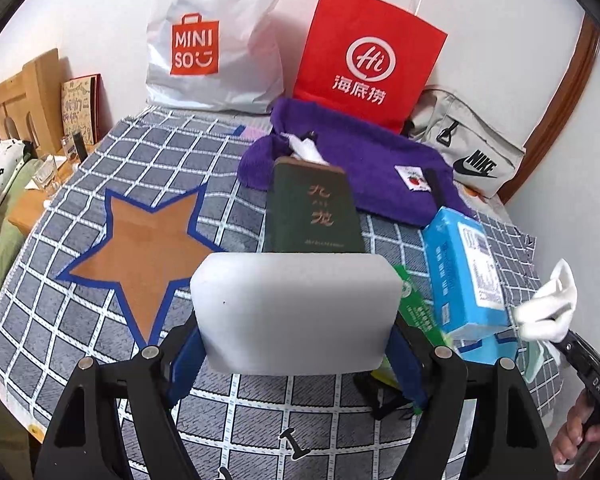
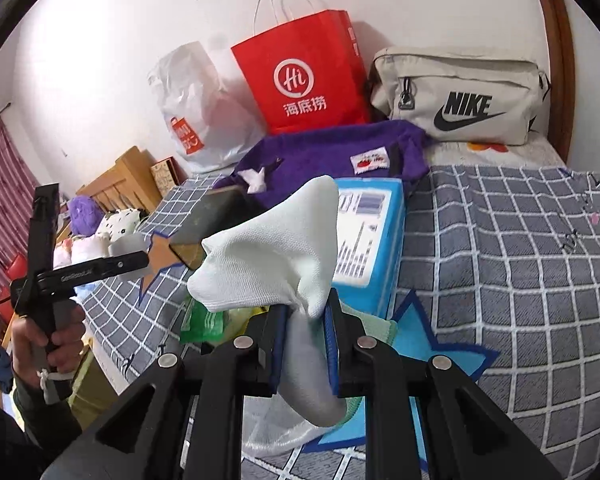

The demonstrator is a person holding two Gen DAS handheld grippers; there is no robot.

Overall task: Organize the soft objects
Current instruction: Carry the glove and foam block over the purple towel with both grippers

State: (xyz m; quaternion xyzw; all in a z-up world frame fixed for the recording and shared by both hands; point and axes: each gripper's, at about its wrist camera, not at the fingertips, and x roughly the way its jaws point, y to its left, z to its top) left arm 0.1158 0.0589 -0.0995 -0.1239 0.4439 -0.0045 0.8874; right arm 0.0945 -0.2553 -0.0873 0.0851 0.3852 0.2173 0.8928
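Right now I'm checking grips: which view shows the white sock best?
The right wrist view: the white sock fills the centre, pinched between the right gripper pads. The left wrist view shows it only small, at the right edge.

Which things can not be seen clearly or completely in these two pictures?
- Green packet: mostly hidden behind the white sock in the right wrist view, print unreadable.
- Blue star patch: covered by the right gripper.
- Dark green book: lower end hidden by the white foam block in the left gripper.
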